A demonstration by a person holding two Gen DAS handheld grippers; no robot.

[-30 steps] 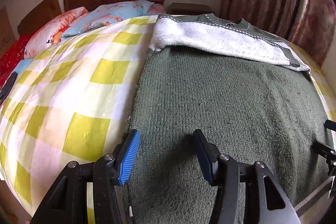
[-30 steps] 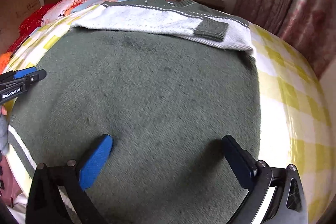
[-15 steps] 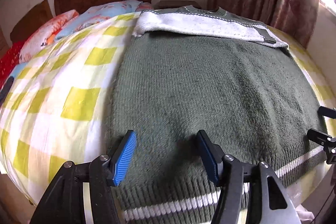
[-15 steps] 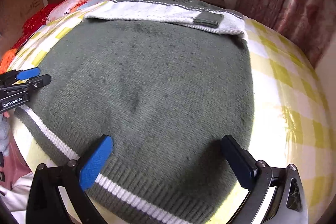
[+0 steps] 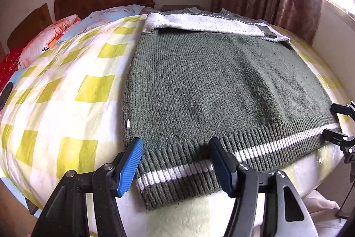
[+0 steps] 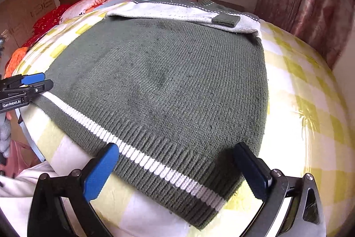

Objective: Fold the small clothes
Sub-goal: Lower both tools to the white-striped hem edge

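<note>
Both grippers had drawn back toward the foot of the bed (image 5: 66, 90) since a second earlier, bringing the sweater's (image 5: 210, 81) striped hem (image 6: 155, 163) into view. We saw the green knit sweater lying flat on the checked bedspread, sleeves folded across its top. Our left gripper (image 5: 175, 163) hovered spread over the hem's left corner; our right gripper (image 6: 177, 168) stood spread wide near the right corner, neither pinching anything. We judged the knit thick, soft and floppy, best taken at the ribbed hem corners.

Green sweater (image 5: 210, 86) on checked bed (image 5: 73, 90).
</note>
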